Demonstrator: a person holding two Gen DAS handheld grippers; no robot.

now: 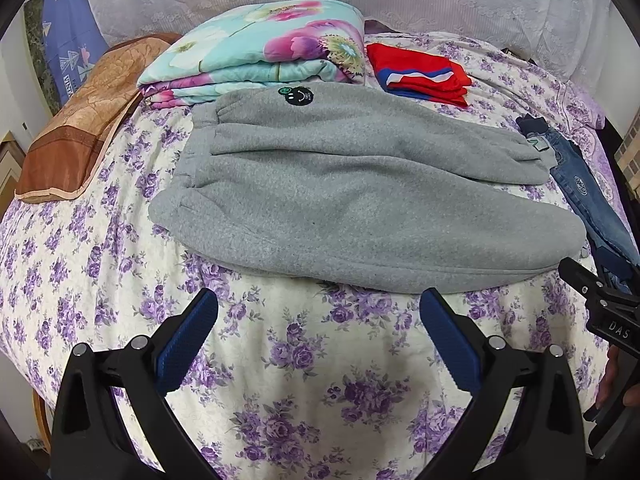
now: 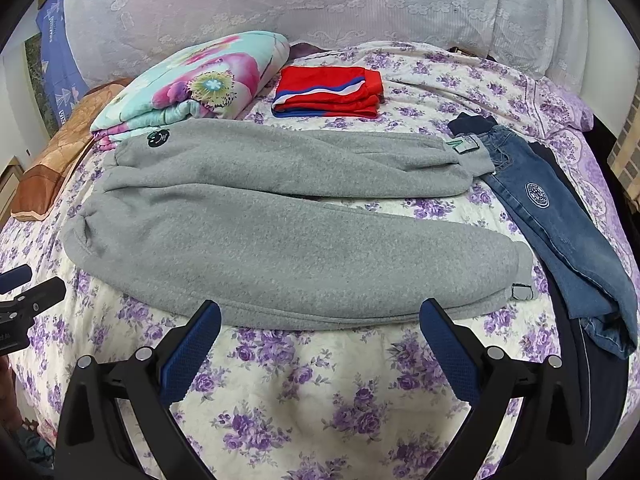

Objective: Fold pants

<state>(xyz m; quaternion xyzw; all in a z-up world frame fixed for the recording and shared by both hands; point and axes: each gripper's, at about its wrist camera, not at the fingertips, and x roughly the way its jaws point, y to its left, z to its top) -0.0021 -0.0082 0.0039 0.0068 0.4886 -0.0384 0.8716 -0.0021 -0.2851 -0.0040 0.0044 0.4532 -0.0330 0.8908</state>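
Grey fleece pants (image 1: 360, 196) lie flat across the floral bed, waistband at the left, both legs running right; they also show in the right wrist view (image 2: 280, 232). My left gripper (image 1: 319, 312) is open and empty, hovering over the bedspread just short of the pants' near edge. My right gripper (image 2: 320, 322) is open and empty, also just short of the near edge, nearer the leg cuffs. The right gripper's body (image 1: 604, 304) shows at the right edge of the left wrist view, and the left gripper's body (image 2: 28, 296) shows at the left edge of the right wrist view.
A folded floral quilt (image 1: 260, 52) and a folded red garment (image 1: 420, 74) lie behind the pants. Blue jeans (image 2: 560, 220) lie at the right bed edge over a dark garment. A brown pillow (image 1: 80, 120) sits at the left. A lace curtain (image 2: 320, 0) hangs behind.
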